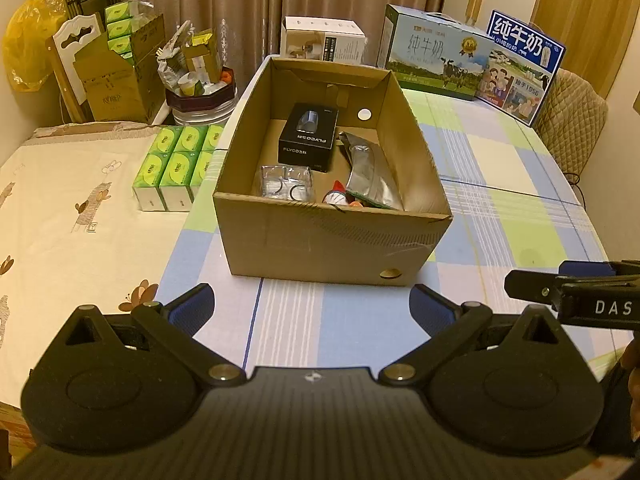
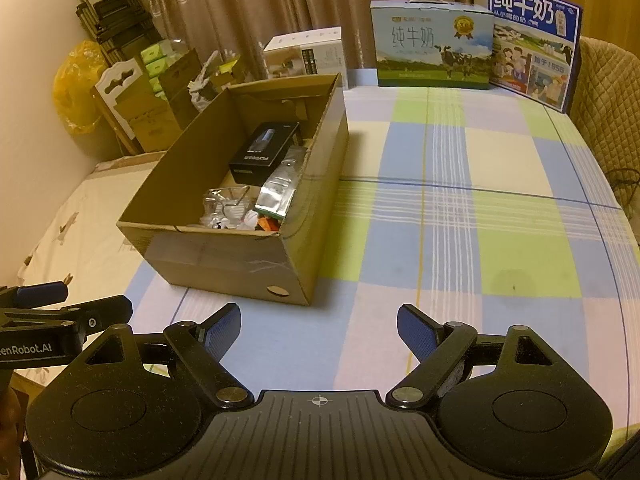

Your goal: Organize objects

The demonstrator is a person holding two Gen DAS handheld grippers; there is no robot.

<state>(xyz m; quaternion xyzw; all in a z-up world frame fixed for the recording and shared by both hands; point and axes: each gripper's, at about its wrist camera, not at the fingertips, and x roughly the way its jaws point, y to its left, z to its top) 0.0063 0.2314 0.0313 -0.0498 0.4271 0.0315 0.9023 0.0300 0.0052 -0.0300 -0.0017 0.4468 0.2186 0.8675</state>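
A home room: curtains along the far wall, a checked-cloth desk, tissue packs at left, milk cartons far right.

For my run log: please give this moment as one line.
left hand-held gripper: open, empty | right hand-held gripper: open, empty | cardboard box: on table, holds black box, silver pouch

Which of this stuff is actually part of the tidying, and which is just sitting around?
Part of the job: cardboard box, black Flyco box, silver pouch, clear plastic pack, both open grippers.

Just around: milk cartons, green tissue packs.
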